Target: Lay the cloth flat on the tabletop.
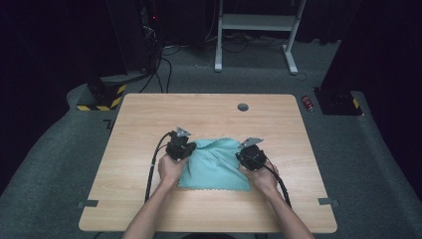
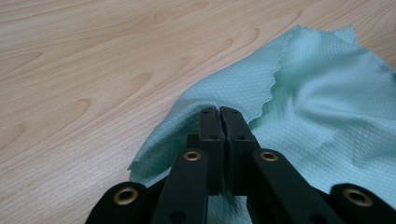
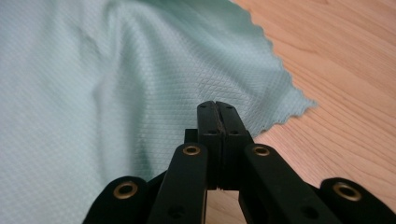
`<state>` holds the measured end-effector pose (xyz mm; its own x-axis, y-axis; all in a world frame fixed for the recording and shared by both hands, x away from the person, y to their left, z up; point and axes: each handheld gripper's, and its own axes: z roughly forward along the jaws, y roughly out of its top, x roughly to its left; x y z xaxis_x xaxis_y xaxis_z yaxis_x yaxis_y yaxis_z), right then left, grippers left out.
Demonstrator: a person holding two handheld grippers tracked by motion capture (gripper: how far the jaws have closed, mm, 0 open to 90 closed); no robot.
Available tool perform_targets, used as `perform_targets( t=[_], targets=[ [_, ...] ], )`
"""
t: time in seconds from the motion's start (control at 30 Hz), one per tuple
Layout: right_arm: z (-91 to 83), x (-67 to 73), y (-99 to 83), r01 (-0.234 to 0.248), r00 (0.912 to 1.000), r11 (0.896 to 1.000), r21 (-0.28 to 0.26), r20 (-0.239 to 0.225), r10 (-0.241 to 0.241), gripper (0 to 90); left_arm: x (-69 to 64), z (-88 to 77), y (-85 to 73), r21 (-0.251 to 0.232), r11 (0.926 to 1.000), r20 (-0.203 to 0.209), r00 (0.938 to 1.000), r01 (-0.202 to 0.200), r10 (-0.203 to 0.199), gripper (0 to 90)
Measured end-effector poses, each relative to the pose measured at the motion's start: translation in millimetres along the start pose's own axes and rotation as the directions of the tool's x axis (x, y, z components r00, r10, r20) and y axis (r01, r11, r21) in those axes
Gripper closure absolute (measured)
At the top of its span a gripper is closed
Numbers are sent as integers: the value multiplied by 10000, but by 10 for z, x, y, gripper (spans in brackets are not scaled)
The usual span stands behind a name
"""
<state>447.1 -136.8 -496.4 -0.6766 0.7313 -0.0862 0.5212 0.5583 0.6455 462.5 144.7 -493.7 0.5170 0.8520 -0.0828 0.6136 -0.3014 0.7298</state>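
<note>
Black jaws of my left gripper point(image 2: 219, 114) sit pressed together, pinching a raised fold along one side edge of the teal cloth point(image 2: 308, 93). My right gripper point(image 3: 217, 109) is clamped the same way on the opposite side edge, its jaws meeting with fabric between them. From the high view the cloth point(image 1: 214, 164) lies near the middle of the tabletop point(image 1: 149, 114), a little toward my side, bunched at its far end between the left gripper point(image 1: 180, 148) and right gripper point(image 1: 251, 157).

I judge it light and limp: it drapes and puckers wherever it is lifted, so it should sag between two grips unless pulled taut. Its weave is a fine diamond waffle with zigzag-cut edges, matte and grippy rather than slick. Edges or corners look best for holding; the smooth wood grain beneath offers little drag.
</note>
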Motion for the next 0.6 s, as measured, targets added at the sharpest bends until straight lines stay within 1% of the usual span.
perform_targets(
  t=[0.1,0.13,0.17,0.23,0.27,0.37,0.43,0.47,0.57,0.6],
  targets=[
    [31,-46,-29,-144,9997,9998,160,200,140,895,32,-8,-3,-101,9998,-159,9998,141,-143,856],
    [39,-49,-35,-120,9997,9998,189,229,115,893,47,-15,-3,-175,9995,-102,9996,264,-266,845],
    [52,-47,-43,-111,9996,9997,203,276,105,886,51,-22,-3,-205,9994,-133,9995,289,-291,832],
    [57,-61,-52,-268,9995,9995,158,190,265,864,56,-39,-4,-228,9996,-126,9998,162,-165,812],
    [54,-75,-54,-310,9994,9995,86,139,309,846,55,-54,-3,-244,9997,-159,9999,9,-13,795],
    [-15,-124,-53,-613,9981,9979,-201,98,615,825,51,-87,0,-297,9993,-187,9996,-215,210,720],
    [-78,-169,-40,-829,9965,9957,-412,87,834,803,58,-99,0,-326,9991,-237,9993,-289,281,679],
    [-91,-194,-33,-852,9962,9951,-503,131,859,773,61,-94,-1,-349,9990,-224,9994,-271,263,645],
    [-71,-272,-22,-1233,9920,9906,-585,184,1246,728,51,-61,-8,-311,9990,-144,9994,-320,316,585],
    [-44,-315,-26,-1256,9914,9899,-660,281,1277,720,44,-49,-9,-275,9989,-173,9992,-376,371,577]
  ],
)
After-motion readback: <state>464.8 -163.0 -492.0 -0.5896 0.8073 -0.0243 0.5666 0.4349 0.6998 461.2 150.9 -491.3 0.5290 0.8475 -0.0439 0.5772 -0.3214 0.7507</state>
